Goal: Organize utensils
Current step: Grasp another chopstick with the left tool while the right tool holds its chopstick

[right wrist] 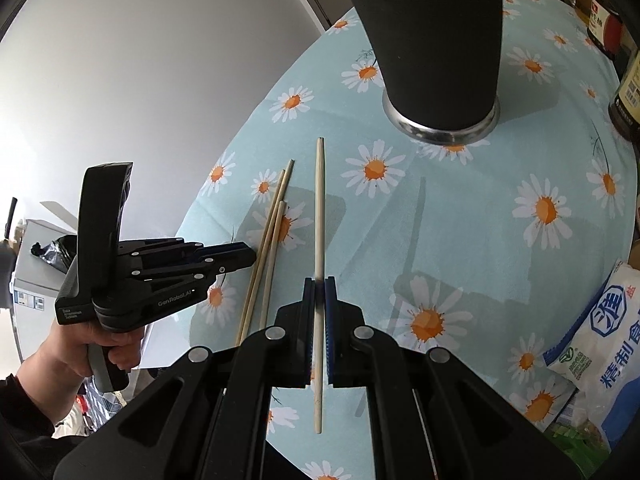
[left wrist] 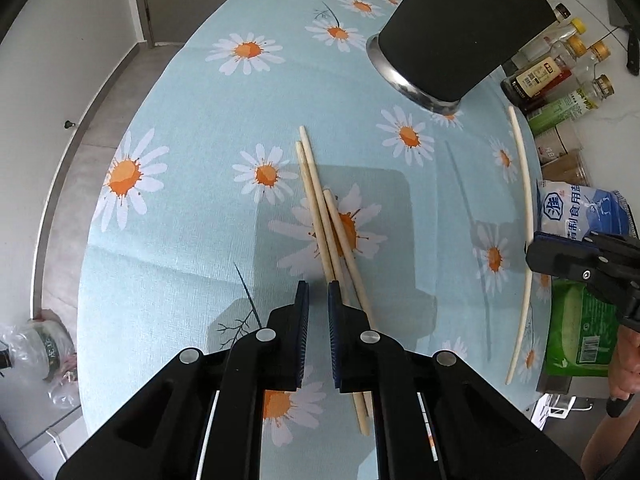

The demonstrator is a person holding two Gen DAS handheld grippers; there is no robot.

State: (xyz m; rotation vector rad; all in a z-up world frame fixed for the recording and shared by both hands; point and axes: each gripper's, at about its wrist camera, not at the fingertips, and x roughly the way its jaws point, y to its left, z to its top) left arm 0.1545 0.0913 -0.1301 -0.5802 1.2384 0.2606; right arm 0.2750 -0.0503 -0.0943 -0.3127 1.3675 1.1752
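Left wrist view looks down on a daisy-print tablecloth (left wrist: pixel 192 240) covering the surface, and three wooden chopsticks (left wrist: pixel 320 216) lie bunched together on it. The left gripper (left wrist: pixel 318 292) sits right over their near ends, jaws drawn almost together with a narrow gap between the blue pads; one stick runs along the right pad, but I can't tell whether anything is actually pinched. Beyond the bundle stands a black utensil holder (left wrist: pixel 460 28) with a metal base rim, a chopstick tip poking out of its top. Off to the right, the right gripper (left wrist: pixel 534 246) carries a single chopstick (left wrist: pixel 524 200) clear of the cloth.

Over to the right wrist view: the right gripper (right wrist: pixel 319 286) is clenched on that single chopstick (right wrist: pixel 320 208), which runs straight through the pads and points toward the utensil holder (right wrist: pixel 436 40). The three chopsticks (right wrist: pixel 272 232) lie just to its left on the tablecloth (right wrist: pixel 480 220), with the left gripper (right wrist: pixel 250 254) at their side, a hand (right wrist: pixel 80 344) wrapped around its grip. A salt bag (right wrist: pixel 608 340) and sauce bottles (right wrist: pixel 626 96) crowd the surface's right edge.
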